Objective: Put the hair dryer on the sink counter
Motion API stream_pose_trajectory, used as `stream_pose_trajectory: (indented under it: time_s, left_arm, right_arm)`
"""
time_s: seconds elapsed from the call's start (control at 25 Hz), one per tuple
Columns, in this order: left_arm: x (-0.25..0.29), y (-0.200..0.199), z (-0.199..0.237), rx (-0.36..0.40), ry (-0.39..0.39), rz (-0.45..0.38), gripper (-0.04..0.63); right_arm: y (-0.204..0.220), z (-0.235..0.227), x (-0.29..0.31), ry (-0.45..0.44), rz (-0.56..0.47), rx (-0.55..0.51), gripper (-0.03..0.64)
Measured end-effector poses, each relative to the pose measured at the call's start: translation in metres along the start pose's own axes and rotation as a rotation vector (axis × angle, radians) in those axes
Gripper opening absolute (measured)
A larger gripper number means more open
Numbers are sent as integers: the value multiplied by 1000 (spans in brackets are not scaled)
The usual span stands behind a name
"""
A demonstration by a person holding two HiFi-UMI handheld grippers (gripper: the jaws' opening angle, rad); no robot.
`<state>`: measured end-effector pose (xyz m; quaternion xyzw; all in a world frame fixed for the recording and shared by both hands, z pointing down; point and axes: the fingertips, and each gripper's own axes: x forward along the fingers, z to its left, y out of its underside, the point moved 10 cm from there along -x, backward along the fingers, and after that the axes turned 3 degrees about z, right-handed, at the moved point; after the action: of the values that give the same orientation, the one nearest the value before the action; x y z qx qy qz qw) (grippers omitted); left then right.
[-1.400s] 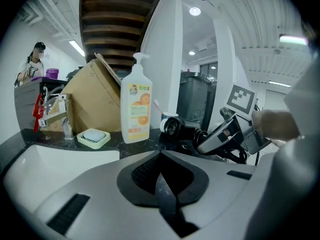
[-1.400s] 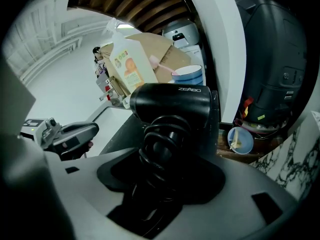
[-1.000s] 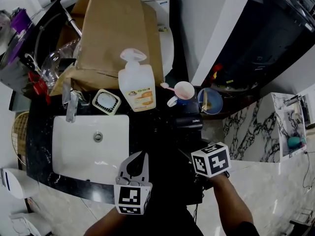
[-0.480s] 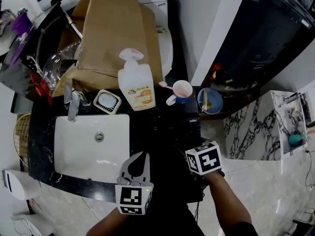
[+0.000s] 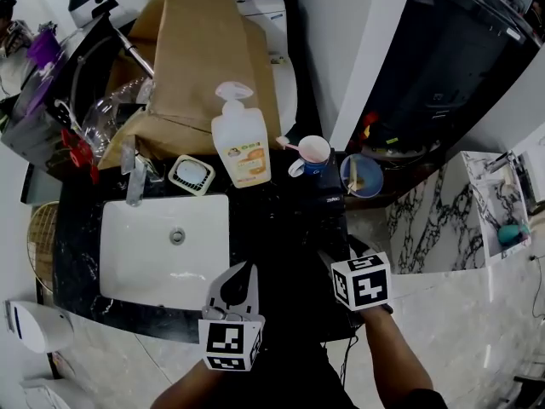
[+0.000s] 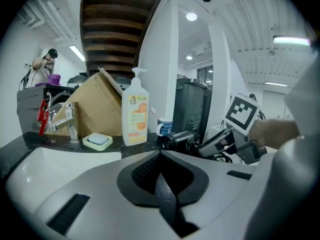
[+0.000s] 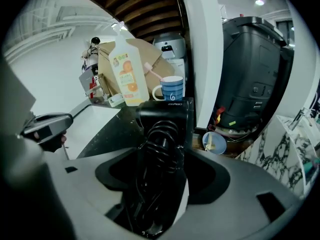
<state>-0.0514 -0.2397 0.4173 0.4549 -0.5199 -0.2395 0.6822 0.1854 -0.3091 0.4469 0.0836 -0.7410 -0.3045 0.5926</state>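
The black hair dryer [image 5: 329, 204] lies on the black sink counter [image 5: 281, 228], right of the white basin [image 5: 162, 245], its cord wound round the handle [image 7: 161, 134]. My right gripper [image 5: 330, 252] reaches over its handle from the near side. Its jaws have just been opening and stand wide on either side of the corded handle, not pressing it. My left gripper [image 5: 245, 273] hovers at the counter's near edge by the basin. It is shut and holds nothing, and in the left gripper view the dryer [image 6: 179, 139] sits ahead to its right.
A soap bottle [image 5: 241, 143], a mug [image 5: 311, 156], a soap dish [image 5: 190, 175] and a faucet [image 5: 134, 177] line the counter's back. Cardboard [image 5: 196, 66] leans behind them. A blue bowl [image 5: 362, 175] sits lower, beyond the counter's right edge.
The right gripper's marker cube has shifted a little left and back toward me and tilted. The dryer stays on the counter. The left gripper has barely moved.
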Motion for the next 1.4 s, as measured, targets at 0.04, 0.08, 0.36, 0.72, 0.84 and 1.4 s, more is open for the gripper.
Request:
stream_pose_trajectory:
  time_s: [0.04, 0.08, 0.36, 0.72, 0.84, 1.4]
  left_arm:
    - [-4, 1, 0, -1, 4, -4, 8]
    - [-8, 2, 0, -2, 8, -9, 8]
    - [-55, 15, 2, 10, 50, -46, 8]
    - [-134, 48, 15, 48, 108, -101, 8]
    - [-163, 66, 23, 54, 116, -101, 8]
    - [-286, 118, 31, 87, 173, -129, 8]
  right_arm:
    - [3, 3, -8, 17, -19, 3, 298]
    - [6, 6, -16, 35, -40, 5, 298]
    - [35, 55, -76, 69, -211, 59, 267]
    - [99, 147, -118, 114, -294, 98, 185]
    - [122, 180, -128, 135, -318, 99, 155]
    - [202, 297, -190, 180, -412, 101, 17]
